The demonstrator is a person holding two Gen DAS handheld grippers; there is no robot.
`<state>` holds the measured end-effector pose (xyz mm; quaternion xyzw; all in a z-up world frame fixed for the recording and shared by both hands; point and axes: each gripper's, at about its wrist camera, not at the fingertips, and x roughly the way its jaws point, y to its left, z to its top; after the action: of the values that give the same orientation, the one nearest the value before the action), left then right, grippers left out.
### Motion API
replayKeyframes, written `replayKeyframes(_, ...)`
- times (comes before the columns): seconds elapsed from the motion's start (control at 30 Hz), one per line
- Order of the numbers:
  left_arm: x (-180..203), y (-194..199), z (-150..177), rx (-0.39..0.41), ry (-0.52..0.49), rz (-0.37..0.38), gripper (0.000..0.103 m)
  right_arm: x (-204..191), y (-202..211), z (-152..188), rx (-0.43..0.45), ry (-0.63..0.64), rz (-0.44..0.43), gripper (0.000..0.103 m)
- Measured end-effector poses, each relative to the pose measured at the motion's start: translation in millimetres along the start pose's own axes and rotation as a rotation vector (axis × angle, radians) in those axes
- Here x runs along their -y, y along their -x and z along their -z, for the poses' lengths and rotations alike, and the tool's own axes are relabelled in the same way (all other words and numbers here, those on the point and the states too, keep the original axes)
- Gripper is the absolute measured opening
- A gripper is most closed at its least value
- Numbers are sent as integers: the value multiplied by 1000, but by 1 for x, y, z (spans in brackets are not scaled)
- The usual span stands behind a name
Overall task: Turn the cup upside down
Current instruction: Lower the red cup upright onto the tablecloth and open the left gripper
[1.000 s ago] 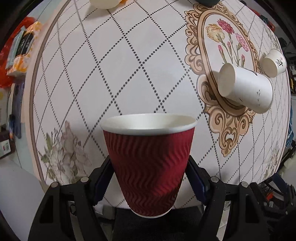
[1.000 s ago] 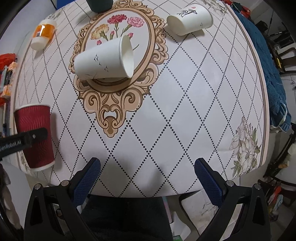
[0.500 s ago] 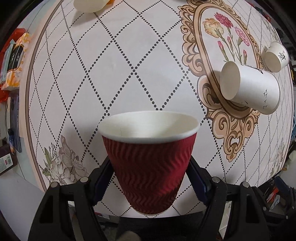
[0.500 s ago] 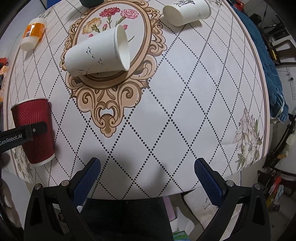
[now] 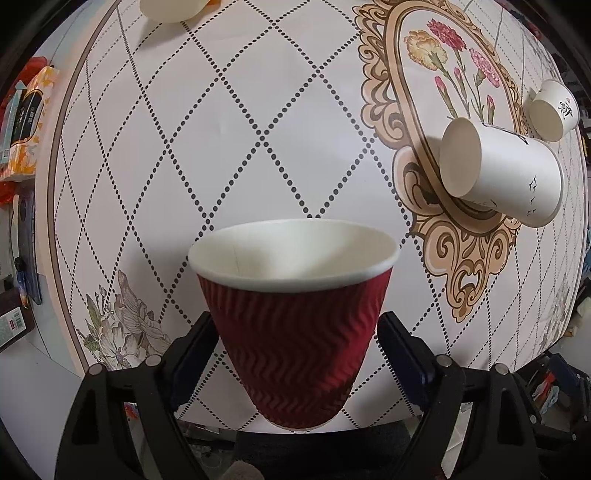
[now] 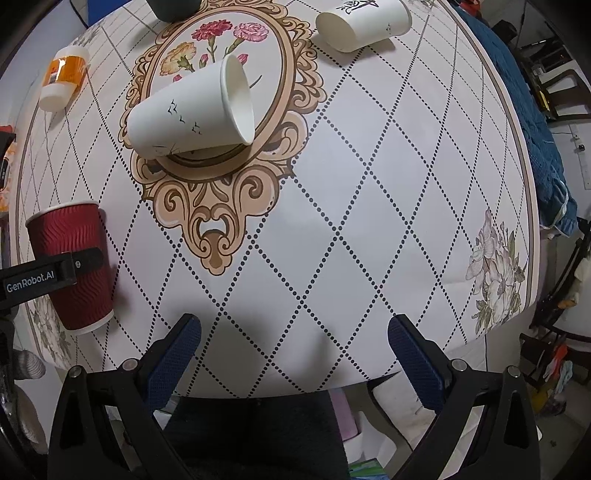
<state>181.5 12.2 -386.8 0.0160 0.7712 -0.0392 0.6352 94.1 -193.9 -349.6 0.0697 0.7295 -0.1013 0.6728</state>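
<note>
A red ribbed paper cup (image 5: 295,325) with a white inside stands mouth up between the pads of my left gripper (image 5: 295,350), which is shut on its lower half. It is held above the near left part of the table. The right wrist view shows the same cup (image 6: 70,240) at the left with the left gripper's finger across it. My right gripper (image 6: 293,339) is open and empty over the near table edge.
A large white paper cup (image 6: 188,114) lies on its side on a brown coaster at the table's floral medallion. A smaller white cup (image 6: 364,24) lies on its side at the far right. An orange-and-white bottle (image 6: 62,79) lies at the far left. The table edge (image 6: 517,184) curves round.
My left gripper has lifted the red cup and tipped it slightly, so more of the cup's inside shows. My right gripper has risen a little.
</note>
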Motion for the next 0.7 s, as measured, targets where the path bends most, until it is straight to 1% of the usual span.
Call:
replayKeyframes(0.13, -5, 17, 4, 32, 9, -1, 87, 2, 2, 2, 3, -6, -5, 103)
replayKeyframes(0.27, -8, 55, 20, 123, 1, -24, 87, 4, 10, 5, 11, -12, -25, 103)
replayKeyframes(0.5, -15, 118, 69, 258, -33, -60, 87, 0, 50, 21, 72, 0, -82, 103)
replayKeyframes(0.7, -27, 149, 99, 326, -36, -67, 87, -14, 95, 42, 145, 31, -113, 103)
